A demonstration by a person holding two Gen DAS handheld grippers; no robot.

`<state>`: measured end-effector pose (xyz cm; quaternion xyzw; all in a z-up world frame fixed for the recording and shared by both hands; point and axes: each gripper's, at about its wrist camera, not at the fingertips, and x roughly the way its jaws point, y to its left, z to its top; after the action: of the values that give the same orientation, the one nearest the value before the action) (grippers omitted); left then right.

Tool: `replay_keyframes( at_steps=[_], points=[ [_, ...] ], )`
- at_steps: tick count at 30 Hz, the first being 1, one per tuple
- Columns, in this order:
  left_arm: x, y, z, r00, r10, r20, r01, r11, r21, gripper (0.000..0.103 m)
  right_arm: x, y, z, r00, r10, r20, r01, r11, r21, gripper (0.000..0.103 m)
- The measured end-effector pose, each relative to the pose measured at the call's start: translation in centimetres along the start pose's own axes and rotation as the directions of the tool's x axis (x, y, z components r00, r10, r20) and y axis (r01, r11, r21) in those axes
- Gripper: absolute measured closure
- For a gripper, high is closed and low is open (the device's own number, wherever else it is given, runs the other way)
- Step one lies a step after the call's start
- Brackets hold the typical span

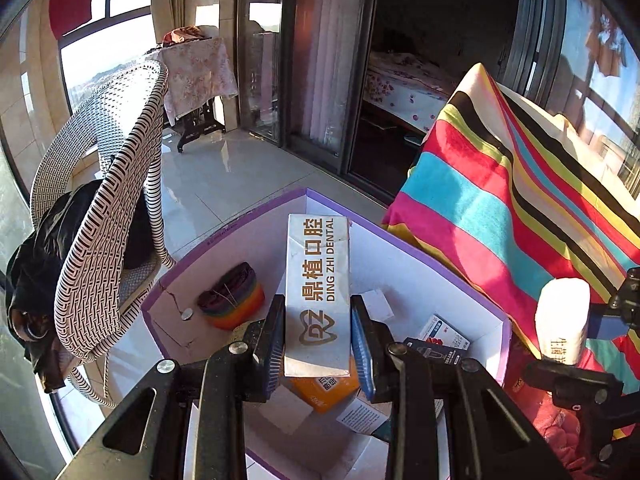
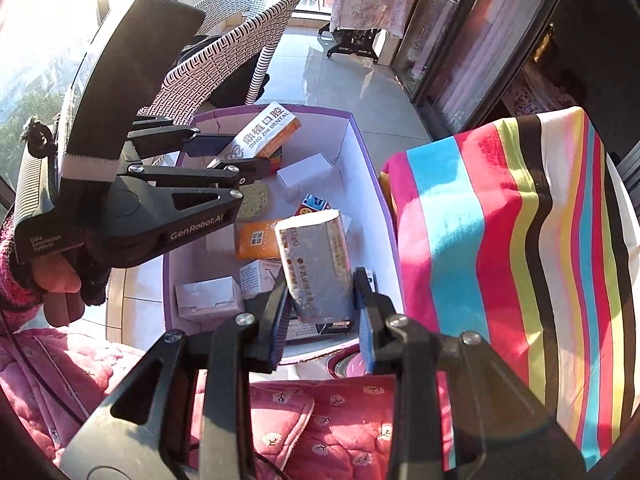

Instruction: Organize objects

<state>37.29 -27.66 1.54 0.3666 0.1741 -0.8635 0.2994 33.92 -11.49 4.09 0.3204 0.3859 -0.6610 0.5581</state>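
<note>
Left wrist view: nearest the lens, the left tongs (image 1: 318, 338) pinch a tall white carton (image 1: 318, 292) between both blue pads, its sides touching them. The carton stands upright along the fingers and reads "DING ZHI DENTAL", with Chinese characters and a tooth-shaped "DZ" logo. It hangs over the purple-edged storage box (image 1: 404, 240), whose white interior holds a rainbow-striped cup (image 1: 236, 304), an orange box (image 1: 326, 390) directly beneath the carton, and small printed packets (image 1: 442, 338). At far right the right tongs (image 1: 592, 320) carry a white packet (image 1: 562, 320) in front of the striped cloth (image 1: 520, 208). A woven chair (image 1: 108, 208) stands to the left.

Right wrist view: closest, the right tongs (image 2: 322, 300) clamp a plastic-wrapped tissue packet (image 2: 318, 264), tilted slightly left, with orange print too small to read. It is held above the near end of the storage box (image 2: 360, 148). The left tongs (image 2: 236, 156), marked "GenRobot.AI" and "Data Acquisition System", reach in from the left, level, gripped by a gloved hand (image 2: 68, 276), holding the dental carton (image 2: 266, 132) over the box's far end. White cartons (image 2: 208, 298) and an orange box (image 2: 258, 240) lie inside.
</note>
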Motion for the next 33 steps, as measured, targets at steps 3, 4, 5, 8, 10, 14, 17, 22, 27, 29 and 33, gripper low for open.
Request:
replay_keyframes(
  at_steps=[3,4,5,8,10,14,17,22,27,29,33],
  points=[
    [-0.2,0.8,0.3,1.0,0.023,0.015,-0.023,1.0,-0.011,0.071,0.7,0.3,0.8,1.0,0.015,-0.001,-0.015,1.0,0.002,0.07],
    [-0.2,1.0,0.4,1.0,0.026,0.016,-0.026,1.0,-0.014,0.071,1.0,0.4,1.0,1.0,0.015,-0.004,-0.015,1.0,-0.004,0.07],
    [-0.2,1.2,0.4,1.0,0.028,0.015,-0.027,0.999,-0.02,0.071,1.2,0.6,1.2,1.0,0.019,-0.008,-0.019,1.0,-0.008,0.07],
    [-0.3,1.7,0.5,0.999,0.033,0.017,-0.032,0.999,-0.039,0.071,1.7,1.0,1.7,0.999,0.032,-0.011,-0.032,0.999,-0.021,0.07],
    [-0.4,1.8,0.6,0.999,0.035,0.023,-0.034,0.998,-0.044,0.071,1.8,1.3,2.0,1.0,0.03,-0.008,-0.03,0.999,-0.029,0.07],
    [-1.3,1.7,0.9,0.997,0.048,0.056,-0.047,0.999,-0.028,0.07,1.7,1.3,2.3,1.0,0.024,0.011,-0.024,0.999,-0.025,0.07],
    [-2.6,1.5,1.5,0.995,0.045,0.094,-0.043,0.999,-0.028,0.07,1.2,1.0,2.2,0.999,0.027,0.028,-0.027,1.0,-0.001,0.069],
    [-4.7,1.3,2.3,0.983,0.083,0.164,-0.076,0.996,-0.049,0.0,0.8,0.2,1.8,0.999,0.014,0.051,-0.018,0.996,0.082,0.023],
    [-4.1,0.9,2.7,0.984,0.157,0.084,-0.156,0.988,-0.017,0.0,0.4,-0.1,0.9,0.998,-0.002,0.059,-0.003,0.995,0.098,0.013],
    [-3.7,1.0,2.6,0.991,0.125,0.05,-0.124,0.992,-0.031,0.0,0.1,0.0,0.7,0.999,-0.001,0.046,-0.004,0.995,0.097,0.011],
    [-2.6,1.4,2.1,0.998,0.058,-0.018,-0.059,0.995,-0.079,0.0,0.1,0.4,0.1,0.999,-0.052,-0.002,0.052,0.997,0.053,0.009]
  ],
)
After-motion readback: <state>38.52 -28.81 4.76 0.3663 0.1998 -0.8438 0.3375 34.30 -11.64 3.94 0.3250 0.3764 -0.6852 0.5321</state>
